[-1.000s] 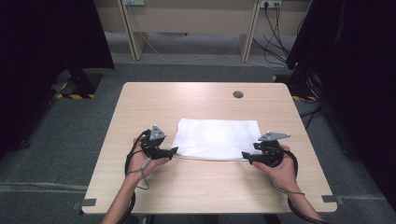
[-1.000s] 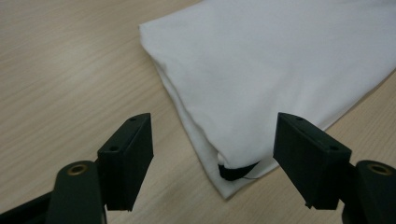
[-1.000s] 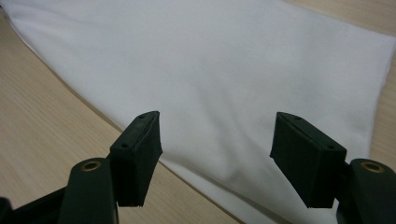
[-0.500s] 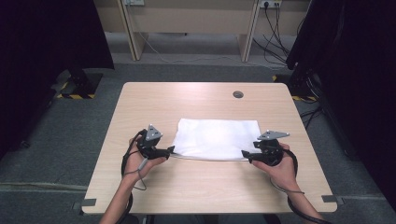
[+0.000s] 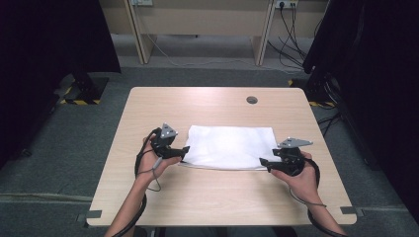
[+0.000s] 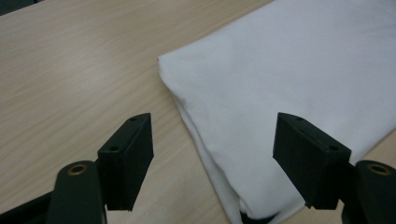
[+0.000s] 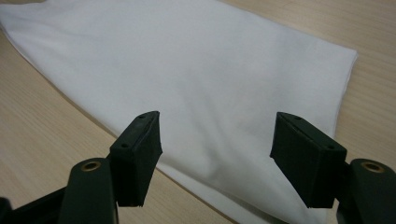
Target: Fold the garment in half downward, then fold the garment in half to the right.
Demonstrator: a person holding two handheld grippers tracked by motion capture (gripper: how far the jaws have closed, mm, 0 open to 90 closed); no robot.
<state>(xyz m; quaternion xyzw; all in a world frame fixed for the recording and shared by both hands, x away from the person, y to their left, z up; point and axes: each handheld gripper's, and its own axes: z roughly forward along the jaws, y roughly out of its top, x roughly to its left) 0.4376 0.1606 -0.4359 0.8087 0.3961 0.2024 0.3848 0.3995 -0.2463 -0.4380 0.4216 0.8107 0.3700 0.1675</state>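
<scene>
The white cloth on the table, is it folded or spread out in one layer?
Folded. The white cloth shows stacked layers along its near edge in the left gripper view, and it lies as a neat rectangle on the table.

The folded cloth (image 5: 230, 147) is plain white, without print or stripe, with only soft grey shading along its layered edges. The counter (image 5: 217, 197) is pale beige wood with a fine, straight grain running lengthwise, and a small dark grey round cap (image 5: 252, 99) sits in its far part. The left tool (image 5: 184, 151) is matt black with a light grey three-cornered plate on top and brass-coloured rings at its jaw pivots. The right tool (image 5: 264, 164) is the same black, grey and brass. The floor (image 5: 74, 148) is dull grey carpet, with yellow-and-black hazard stripes (image 5: 79, 101) at the left.
</scene>
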